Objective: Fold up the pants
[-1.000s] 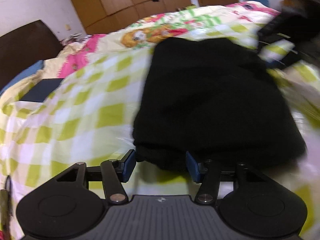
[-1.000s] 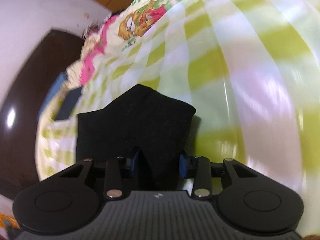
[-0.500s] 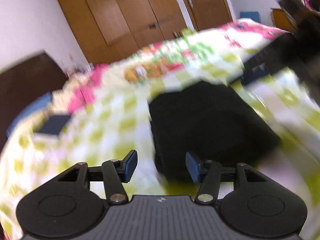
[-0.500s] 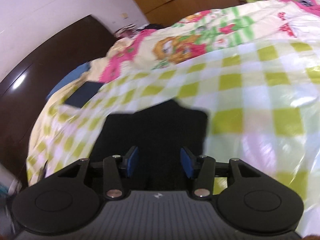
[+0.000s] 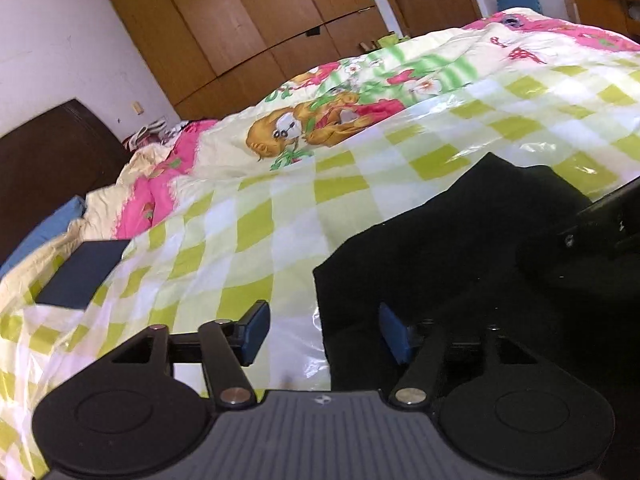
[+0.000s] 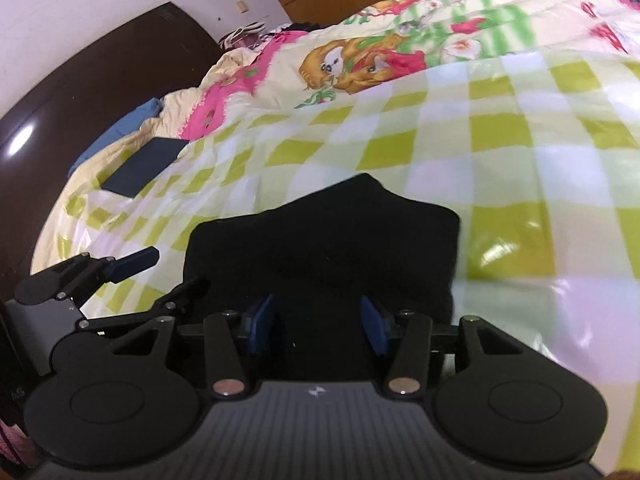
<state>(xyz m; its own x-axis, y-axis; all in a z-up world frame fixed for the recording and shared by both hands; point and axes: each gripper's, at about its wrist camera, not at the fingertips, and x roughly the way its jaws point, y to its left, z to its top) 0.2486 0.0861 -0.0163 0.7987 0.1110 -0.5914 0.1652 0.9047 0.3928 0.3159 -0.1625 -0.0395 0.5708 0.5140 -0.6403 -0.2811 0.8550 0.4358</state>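
**Pants folded to a compact bundle; both grippers open above it**

The black pants [image 6: 332, 252] lay on the checked sheet [image 5: 248, 240] as a squat, roughly rectangular bundle, its far edge peaked at the middle. No leg or waistband trailed loose, so the main folds appeared complete; at most a final fold, a smoothing of the peaked edge or a squaring of corners seemed to remain. The left gripper [image 5: 322, 334] hung over the bundle's left edge with its jaws spread wide, one blue pad over bare sheet and the other over black cloth, holding nothing. The right gripper [image 6: 318, 326] sat over the near middle of the bundle, jaws likewise parted with cloth showing between the pads; whether the pads touched the fabric could not be told, and no pinch was evident. A cartoon quilt [image 5: 320, 128] covered the far half of the bed, and a dark flat object [image 5: 82, 274] rested near the left side, well apart from the pants.
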